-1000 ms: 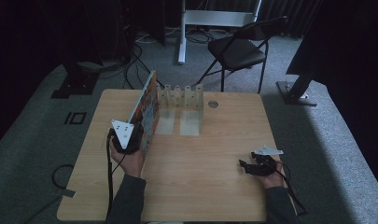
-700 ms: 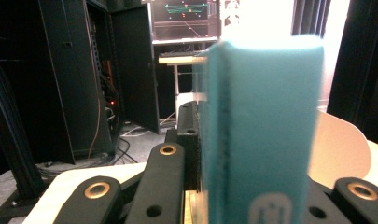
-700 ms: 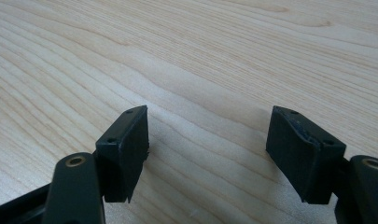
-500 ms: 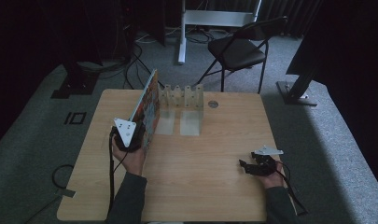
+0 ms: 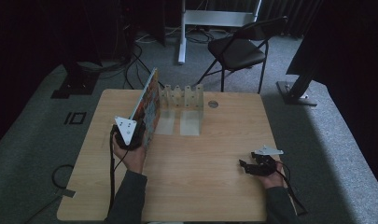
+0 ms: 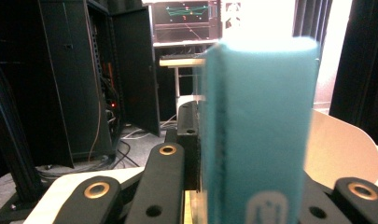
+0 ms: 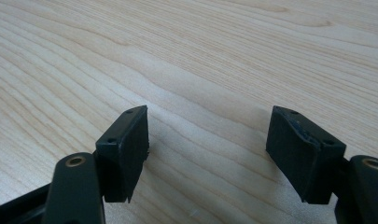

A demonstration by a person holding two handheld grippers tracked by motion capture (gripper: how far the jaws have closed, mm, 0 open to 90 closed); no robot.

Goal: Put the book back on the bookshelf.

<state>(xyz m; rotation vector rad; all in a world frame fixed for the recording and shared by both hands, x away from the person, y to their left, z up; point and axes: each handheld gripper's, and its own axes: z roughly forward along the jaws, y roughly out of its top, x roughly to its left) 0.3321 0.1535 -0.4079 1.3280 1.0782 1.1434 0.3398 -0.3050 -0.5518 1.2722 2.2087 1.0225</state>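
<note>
The left gripper has its fingers clamped on the near end of a thin book, which stands upright on its edge. In the left gripper view that book fills the middle as a blurred teal spine rising straight up between the black fingers. Seen from the high view, the book runs from the gripper toward 12 o'clock along the left part of the worktop, its colourful cover facing 3 o'clock. Its far end sits just beside a clear slotted rack at the back of the worktop, whose flat base plates reach toward 6 o'clock. A small round disc lies at 3 o'clock of the rack.

The right gripper rests low at the 4 o'clock part of the worktop, well apart from the book. Its fingers stand wide apart with nothing between them, bare wood grain showing under the gap.

Beyond the worktop, at 12 o'clock, a black folding chair stands on grey carpet.
</note>
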